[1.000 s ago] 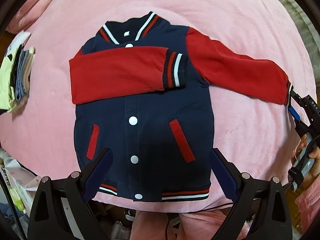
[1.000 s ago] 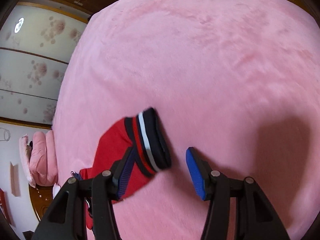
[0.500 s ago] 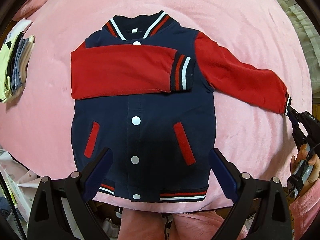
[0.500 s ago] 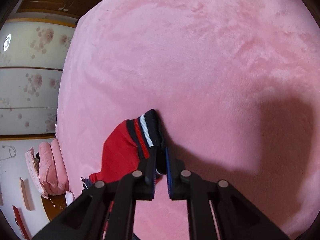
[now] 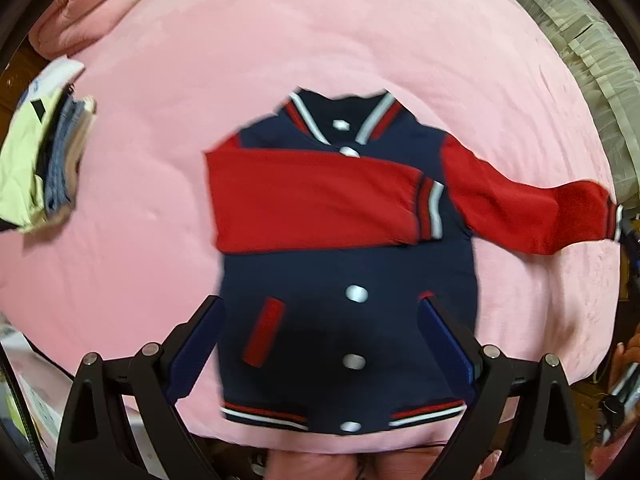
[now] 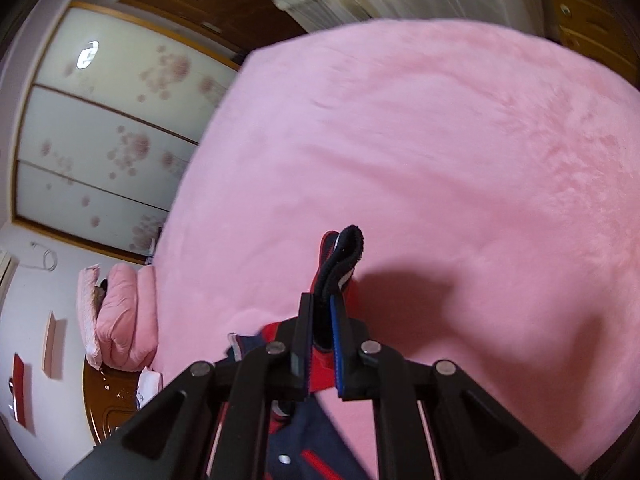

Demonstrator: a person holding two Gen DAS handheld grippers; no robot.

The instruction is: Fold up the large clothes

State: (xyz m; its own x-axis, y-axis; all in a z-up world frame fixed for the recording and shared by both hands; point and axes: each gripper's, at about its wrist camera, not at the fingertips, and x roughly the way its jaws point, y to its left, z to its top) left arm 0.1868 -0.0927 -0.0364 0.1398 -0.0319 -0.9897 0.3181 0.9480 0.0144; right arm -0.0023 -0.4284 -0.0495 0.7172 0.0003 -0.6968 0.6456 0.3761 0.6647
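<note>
Counting: 1 jacket [image 5: 348, 280], 2 grippers, 1 stack of folded clothes [image 5: 44, 152] at bed's left edge. Pink plush bed [image 5: 132, 264]; wardrobe w/ floral panels [image 6: 104, 136] behind. Jacket navy w/ red sleeves, mid-bed, one sleeve folded across chest. Right gripper [image 6: 320, 344] fingers pinching other sleeve's cuff [image 6: 340, 256]; left gripper [image 5: 320, 344] fingers spread above hem

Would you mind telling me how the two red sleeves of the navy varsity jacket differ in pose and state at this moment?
The folded red sleeve lies flat across the navy jacket's chest; the outstretched red sleeve reaches sideways over the pink plush blanket. The folded sleeve is free of any grip, while the outstretched sleeve's striped cuff is pinched in the right hand-held gripper and lifted. Both share red fabric and navy, red and white striped cuffs.
</note>
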